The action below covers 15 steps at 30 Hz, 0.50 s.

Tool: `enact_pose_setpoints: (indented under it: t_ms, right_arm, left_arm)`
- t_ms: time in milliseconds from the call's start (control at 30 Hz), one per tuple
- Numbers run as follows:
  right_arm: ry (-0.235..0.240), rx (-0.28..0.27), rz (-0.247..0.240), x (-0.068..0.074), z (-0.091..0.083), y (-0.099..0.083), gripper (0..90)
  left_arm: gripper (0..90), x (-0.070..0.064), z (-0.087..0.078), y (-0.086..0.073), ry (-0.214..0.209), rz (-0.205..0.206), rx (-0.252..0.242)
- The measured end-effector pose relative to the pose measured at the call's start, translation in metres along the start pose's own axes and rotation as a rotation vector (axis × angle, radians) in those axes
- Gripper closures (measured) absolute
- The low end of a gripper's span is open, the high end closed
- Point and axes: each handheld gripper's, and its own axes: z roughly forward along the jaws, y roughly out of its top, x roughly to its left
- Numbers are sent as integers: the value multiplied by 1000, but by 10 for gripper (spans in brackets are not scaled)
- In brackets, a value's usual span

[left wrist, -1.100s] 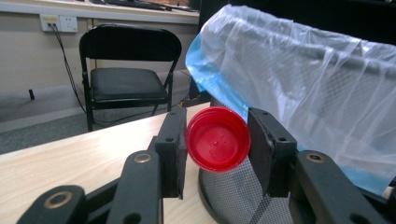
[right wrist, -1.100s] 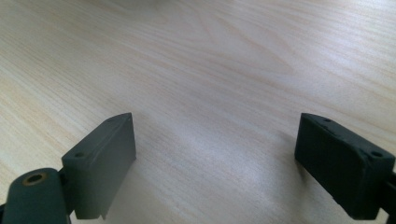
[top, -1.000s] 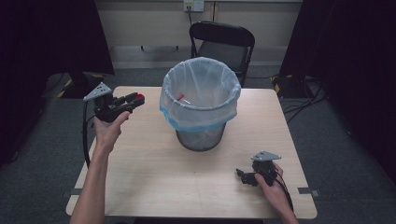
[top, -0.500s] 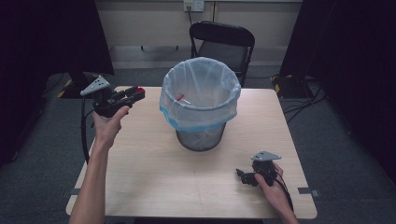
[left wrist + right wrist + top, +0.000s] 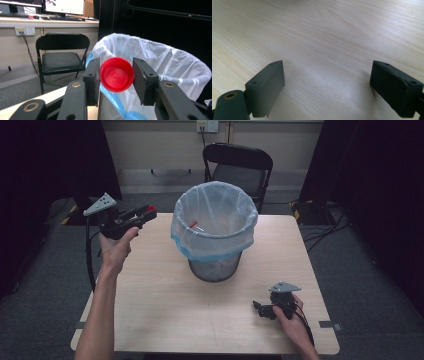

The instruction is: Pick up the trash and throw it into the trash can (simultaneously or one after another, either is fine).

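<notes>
My left gripper (image 5: 148, 213) is held up in the air left of the bin, shut on a round red cap (image 5: 116, 74) that sits between its two black jaws. The cap (image 5: 150, 209) points toward the mesh wastebasket (image 5: 215, 227), which stands mid-table lined with a white plastic bag (image 5: 160, 57). A small red-and-white item (image 5: 194, 225) lies inside the bag. My right gripper (image 5: 260, 308) rests low on the table near the front right, jaws wide apart with bare wood (image 5: 327, 50) between them.
A black folding chair (image 5: 239, 165) stands behind the table's far edge. The light wooden table (image 5: 165, 305) has free room in front of the bin. Cables lie on the floor at the right. Dark curtains flank both sides.
My left gripper with the red cap has lifted slightly and shifted a little left and back. The right gripper has stayed still.
</notes>
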Motion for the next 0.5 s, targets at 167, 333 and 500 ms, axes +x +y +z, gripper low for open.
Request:
enact_pose_setpoints:
  t_ms: [167, 333, 500]
  right_arm:
    - [0, 0, 0, 0, 0, 0, 115]
    - [2, -1, 0, 0, 0, 0, 115]
    - [0, 0, 0, 0, 0, 0, 115]
  left_arm:
    - [596, -4, 2, 14, -21, 9, -22]
    - [596, -12, 12, 21, -38, 12, -24]
    - [596, -20, 23, 29, -62, 11, -30]
